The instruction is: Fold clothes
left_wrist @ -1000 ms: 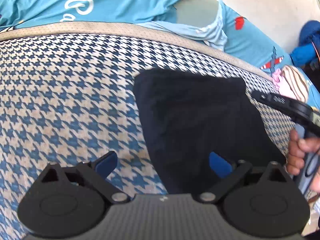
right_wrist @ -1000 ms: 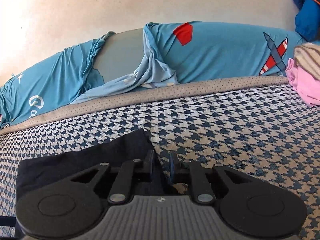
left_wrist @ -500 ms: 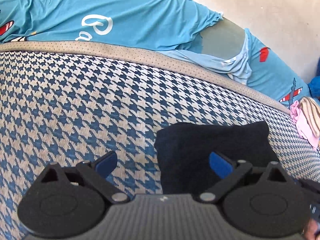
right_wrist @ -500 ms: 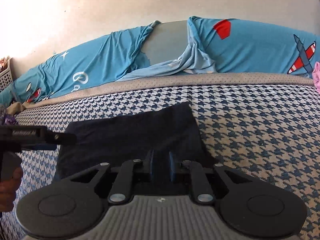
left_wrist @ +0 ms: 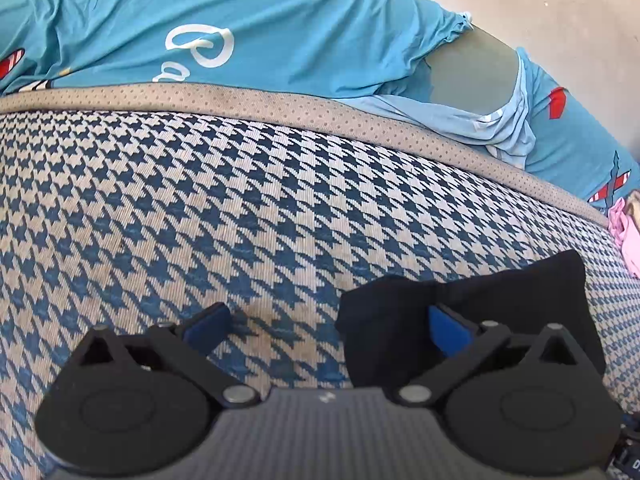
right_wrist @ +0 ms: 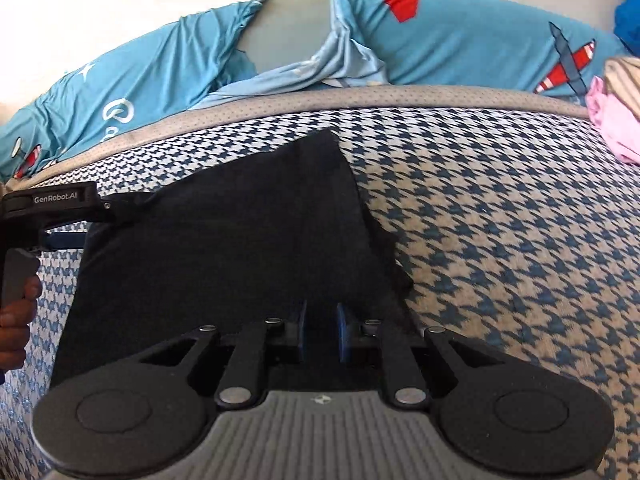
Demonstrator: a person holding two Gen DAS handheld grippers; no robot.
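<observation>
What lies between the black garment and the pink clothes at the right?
Only bare houndstooth cover separates the black garment from the pink clothes, per the right wrist view.

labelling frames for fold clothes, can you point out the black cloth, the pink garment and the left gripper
black cloth [right_wrist: 224,248], right wrist view, middle of the flat dark panel
pink garment [right_wrist: 610,128], right wrist view, bunched folds at the right edge
left gripper [left_wrist: 328,324], left wrist view, midway between its blue-tipped fingers

the folded garment [right_wrist: 224,248] lies on the mattress [right_wrist: 500,220], ahead of the right gripper [right_wrist: 320,330] and reaching to its left. the sheet [right_wrist: 460,44] lies behind the mattress; a clothes pile [right_wrist: 612,120] sits far right.
</observation>
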